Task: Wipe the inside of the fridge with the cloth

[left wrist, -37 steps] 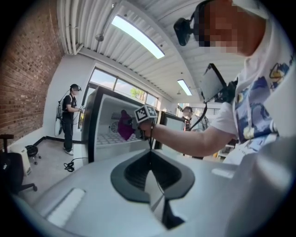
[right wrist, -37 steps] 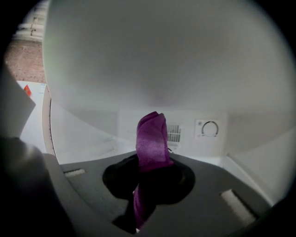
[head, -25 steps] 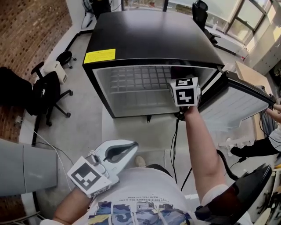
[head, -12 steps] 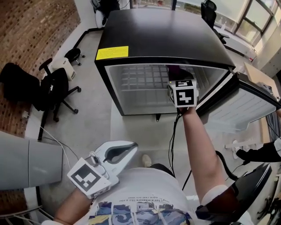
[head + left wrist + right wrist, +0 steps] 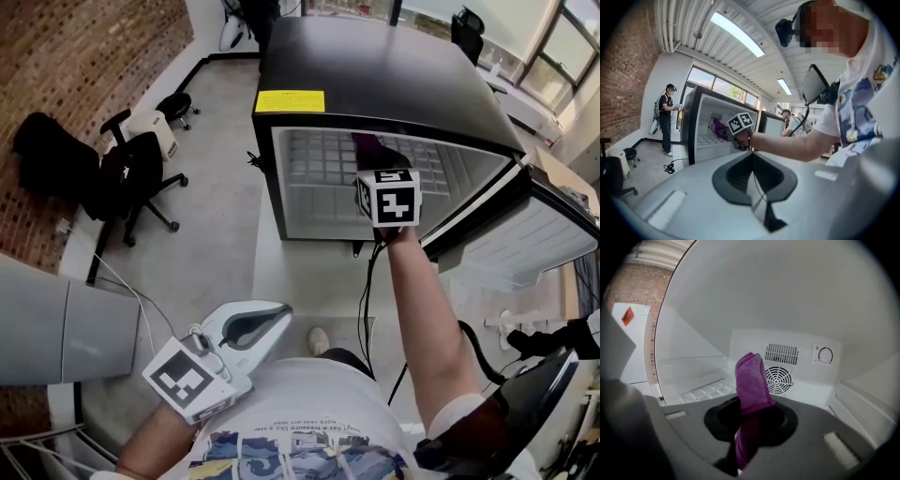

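The black-topped fridge [image 5: 375,66] stands with its door [image 5: 530,234] swung out to the right, its white inside [image 5: 319,192] showing. My right gripper [image 5: 387,195] is reaching into the opening, shut on a purple cloth [image 5: 367,145]. In the right gripper view the cloth [image 5: 751,380] sticks up from the gripper [image 5: 750,420] toward the back wall, in front of a round fan grille [image 5: 779,379]. It is not touching any wall. My left gripper [image 5: 277,314] is shut and empty, low by my chest. The left gripper [image 5: 751,155] looks at the fridge [image 5: 696,117] from well back.
Two black office chairs [image 5: 141,173] stand on the floor left of the fridge, by a brick wall [image 5: 84,56]. A thermostat dial [image 5: 825,354] and a wire shelf [image 5: 705,391] are inside. One person [image 5: 666,117] stands behind the fridge; another [image 5: 786,117] is beyond the door.
The head view has swung, so the fridge now sits further right in it. My right gripper with the cloth is nearer the middle of the opening. The left gripper has stayed put.
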